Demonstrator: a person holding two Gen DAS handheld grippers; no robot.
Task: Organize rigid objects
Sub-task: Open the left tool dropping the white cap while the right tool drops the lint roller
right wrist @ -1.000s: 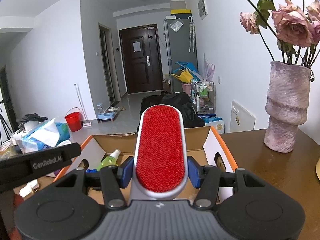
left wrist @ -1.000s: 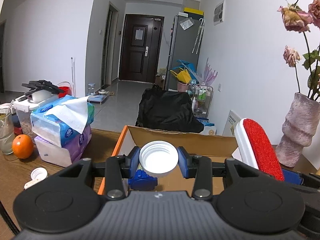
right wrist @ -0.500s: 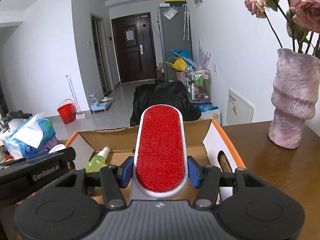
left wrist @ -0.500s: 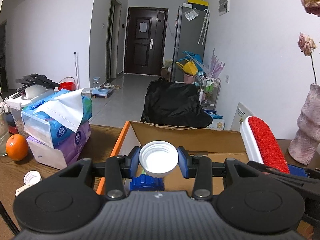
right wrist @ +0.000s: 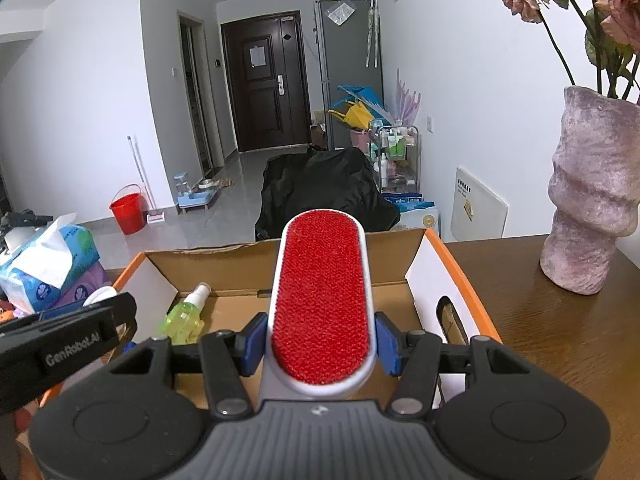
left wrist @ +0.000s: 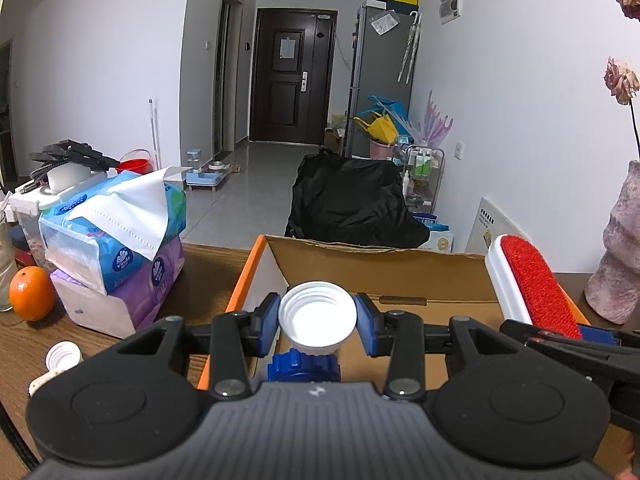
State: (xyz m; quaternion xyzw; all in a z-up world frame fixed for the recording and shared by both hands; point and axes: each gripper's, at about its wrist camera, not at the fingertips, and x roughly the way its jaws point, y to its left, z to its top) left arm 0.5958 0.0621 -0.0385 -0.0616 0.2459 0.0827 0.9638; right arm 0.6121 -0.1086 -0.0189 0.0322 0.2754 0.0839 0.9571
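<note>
Your left gripper (left wrist: 317, 317) points forward and tilts downward, its blue pads (left wrist: 269, 318) pressed on either side of a white cap (left wrist: 317, 316) that faces you with its open side. Your right gripper (right wrist: 320, 340) sits just beside it at the same downward tilt, its pads (right wrist: 387, 343) clamped on the sides of a red lint brush (right wrist: 321, 304) that sticks out forward between them. Neither of your hands shows in either view.

A home: entrance door (left wrist: 295, 80), fridge (left wrist: 380, 76), flower vase (right wrist: 592, 196), tissue packs (left wrist: 116, 236).
</note>
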